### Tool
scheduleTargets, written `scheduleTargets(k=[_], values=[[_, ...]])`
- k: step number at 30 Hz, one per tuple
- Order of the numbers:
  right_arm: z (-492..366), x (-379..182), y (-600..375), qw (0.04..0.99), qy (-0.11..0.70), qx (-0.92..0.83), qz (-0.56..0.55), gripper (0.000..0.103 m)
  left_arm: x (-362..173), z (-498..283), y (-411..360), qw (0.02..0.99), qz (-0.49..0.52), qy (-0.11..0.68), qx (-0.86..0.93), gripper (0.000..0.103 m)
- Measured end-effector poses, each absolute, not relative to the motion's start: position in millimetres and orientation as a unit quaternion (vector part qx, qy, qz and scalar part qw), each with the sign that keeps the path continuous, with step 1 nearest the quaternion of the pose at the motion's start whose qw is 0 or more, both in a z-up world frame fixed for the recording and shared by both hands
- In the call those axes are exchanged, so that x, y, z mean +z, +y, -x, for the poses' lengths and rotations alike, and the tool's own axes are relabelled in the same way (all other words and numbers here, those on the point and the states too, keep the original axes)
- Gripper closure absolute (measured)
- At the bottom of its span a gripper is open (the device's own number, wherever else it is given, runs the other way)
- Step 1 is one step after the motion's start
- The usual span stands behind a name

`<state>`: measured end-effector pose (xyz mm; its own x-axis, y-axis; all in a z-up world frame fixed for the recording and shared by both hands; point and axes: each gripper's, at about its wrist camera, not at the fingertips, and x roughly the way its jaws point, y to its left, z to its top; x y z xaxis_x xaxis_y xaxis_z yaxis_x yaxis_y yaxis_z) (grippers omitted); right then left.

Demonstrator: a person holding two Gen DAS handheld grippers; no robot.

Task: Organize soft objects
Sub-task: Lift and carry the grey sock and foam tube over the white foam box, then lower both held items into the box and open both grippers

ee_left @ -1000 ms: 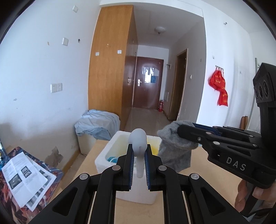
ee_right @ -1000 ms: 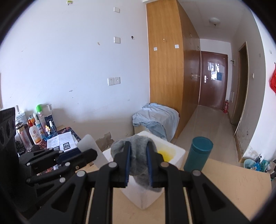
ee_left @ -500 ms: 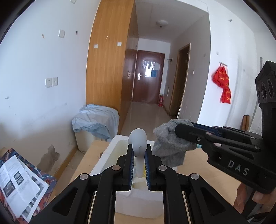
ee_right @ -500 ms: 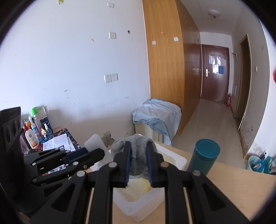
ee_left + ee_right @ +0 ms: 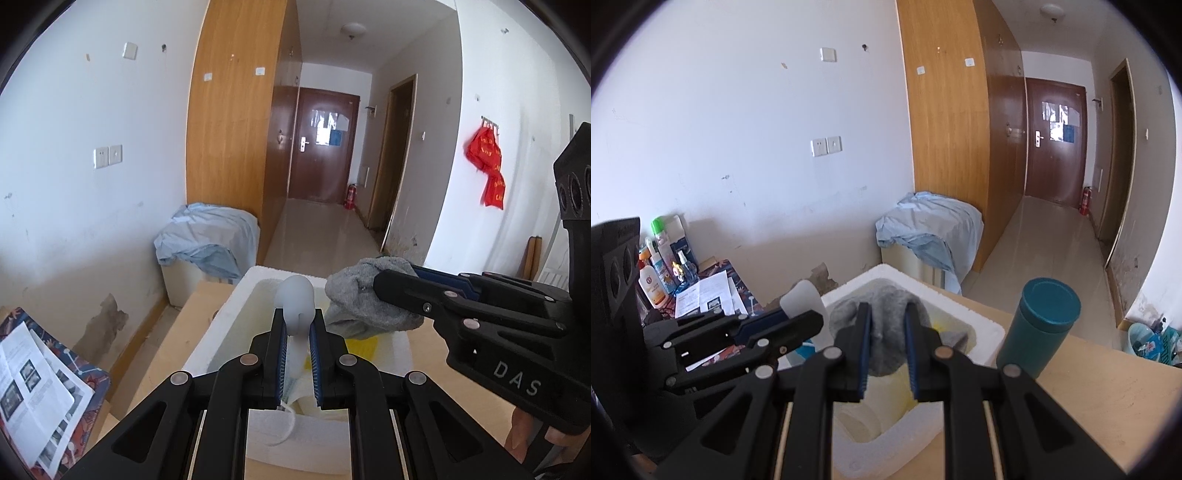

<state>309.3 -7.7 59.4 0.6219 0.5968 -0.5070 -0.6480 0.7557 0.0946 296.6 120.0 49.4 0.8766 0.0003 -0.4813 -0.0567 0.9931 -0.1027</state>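
Two loads are in my claws at once, and both hang over the white foam box (image 5: pixel 221 334), which sits on the wooden table (image 5: pixel 1108 398). My left gripper (image 5: pixel 297 332) is pinched nearly closed on a pale, rounded soft piece (image 5: pixel 295 299) whose bulb sticks up above the blue pads. My right gripper (image 5: pixel 886 332) is clamped on a bunched grey cloth (image 5: pixel 886 317), which bulges out above and below the jaws; from the left wrist view it dangles just over the box's far end.

Inside the box I see yellow material and something pale with a thin white cord (image 5: pixel 286 428) trailing over the near wall.

My worry is the release. The cloth is loosely bunched, so I judge it may drape over the rim or cling to a pad instead of dropping clear. The pale piece is gripped low on a narrow stem; if I open too high it could bounce off the contents and out. The two claws sit close together, so lowering both at once risks a knock. The teal cup (image 5: pixel 1039 328) stands just beside the box, and a careless sweep to the right could tip it.
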Motion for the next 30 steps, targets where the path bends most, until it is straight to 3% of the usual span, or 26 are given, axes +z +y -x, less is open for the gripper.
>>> scheduleTargets(k=[30], values=[[-314.5, 44.4, -6.1, 0.894, 0.280, 0.346, 0.058, 0.082, 36.6, -305.8, 124.5, 0.961, 0.065, 0.266, 0.020, 0.091]])
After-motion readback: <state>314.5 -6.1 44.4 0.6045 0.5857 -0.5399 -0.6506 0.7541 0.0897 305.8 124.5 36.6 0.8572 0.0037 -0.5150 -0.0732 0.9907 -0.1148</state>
